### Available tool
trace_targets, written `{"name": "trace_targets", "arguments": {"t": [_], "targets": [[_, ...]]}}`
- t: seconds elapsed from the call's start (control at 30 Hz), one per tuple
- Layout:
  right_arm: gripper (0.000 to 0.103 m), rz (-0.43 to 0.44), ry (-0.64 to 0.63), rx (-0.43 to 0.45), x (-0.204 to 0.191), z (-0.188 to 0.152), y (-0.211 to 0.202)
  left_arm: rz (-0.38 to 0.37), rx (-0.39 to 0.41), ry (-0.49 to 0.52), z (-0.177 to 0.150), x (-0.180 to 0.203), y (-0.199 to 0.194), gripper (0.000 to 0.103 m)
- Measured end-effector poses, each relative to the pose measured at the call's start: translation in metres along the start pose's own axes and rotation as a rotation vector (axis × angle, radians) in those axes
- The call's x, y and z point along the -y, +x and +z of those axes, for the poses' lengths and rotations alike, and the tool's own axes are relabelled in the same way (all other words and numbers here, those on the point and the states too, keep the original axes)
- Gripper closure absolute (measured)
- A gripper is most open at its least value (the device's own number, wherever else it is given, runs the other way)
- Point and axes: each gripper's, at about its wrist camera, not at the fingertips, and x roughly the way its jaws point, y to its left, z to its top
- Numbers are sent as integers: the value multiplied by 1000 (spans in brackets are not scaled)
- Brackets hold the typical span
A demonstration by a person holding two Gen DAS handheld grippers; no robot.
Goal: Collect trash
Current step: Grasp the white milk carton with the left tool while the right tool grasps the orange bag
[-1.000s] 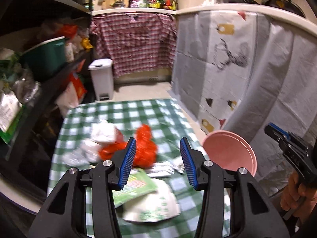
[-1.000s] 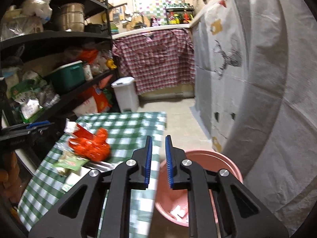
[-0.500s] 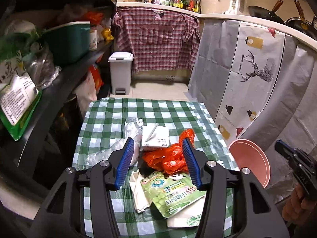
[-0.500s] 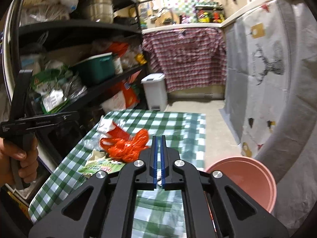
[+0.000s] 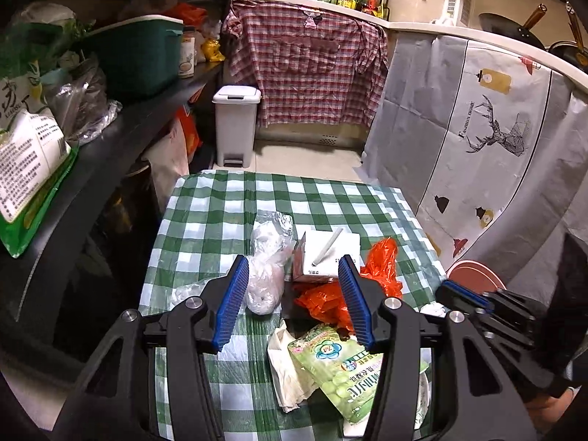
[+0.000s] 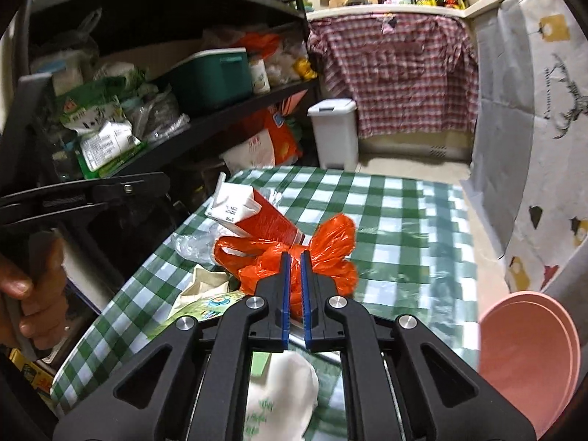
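Trash lies on a green checked table (image 5: 220, 213): an orange plastic bag (image 5: 382, 261) (image 6: 330, 242), a red and white carton (image 5: 327, 253) (image 6: 253, 213), a clear bag (image 5: 268, 257), a green snack packet (image 5: 338, 364) and crumpled paper (image 5: 283, 367). My left gripper (image 5: 294, 297) is open and empty above the clear bag and carton. My right gripper (image 6: 295, 290) has its jaws nearly together with nothing between them, just in front of the orange bag. A pink bin (image 6: 529, 360) (image 5: 474, 275) stands right of the table.
Dark shelves (image 5: 121, 125) packed with bags and a green box (image 5: 139, 58) run along the left. A white pedal bin (image 5: 235, 125) stands on the floor beyond the table. A grey deer-print curtain (image 5: 477, 139) hangs on the right.
Both grippers swung left from the pink bin to the trash on the table. The right gripper closed fully, then parted slightly. The left gripper stayed open.
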Motion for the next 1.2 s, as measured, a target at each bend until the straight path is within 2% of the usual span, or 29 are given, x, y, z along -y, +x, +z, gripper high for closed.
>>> {"name": "trace_targets", "arguments": {"t": [0.03, 0.07, 0.1, 0.13, 0.23, 0.43, 0.63, 0.87, 0.97, 1.07, 1.2], "targets": [[83, 5, 5, -18, 1, 1, 9, -2, -4, 2, 0, 0, 2, 52], [67, 13, 7, -31, 1, 1, 14, -4, -8, 4, -1, 1, 4, 52], [64, 19, 6, -43, 1, 2, 20, -8, -10, 5, -1, 1, 6, 52], [64, 11, -1, -46, 1, 2, 25, -12, -12, 4, -1, 2, 8, 52], [64, 2, -4, -83, 3, 1, 40, -31, -21, -10, -1, 4, 16, 43], [65, -5, -20, -115, 8, -4, 53, -61, -44, -28, 0, 8, 33, 39], [75, 2, -29, -123, 8, -4, 57, -69, -76, -10, -4, 17, 54, 35], [82, 10, -39, -137, 6, -4, 57, -41, -98, 22, -7, 26, 69, 35], [84, 11, -35, -136, 7, -5, 56, -5, -115, 38, -7, 27, 74, 36], [85, 9, -39, -132, 7, -4, 55, -10, -134, 36, -8, 25, 78, 52], [85, 3, -42, -124, 7, -2, 51, -7, -129, 34, -6, 23, 74, 52]]}}
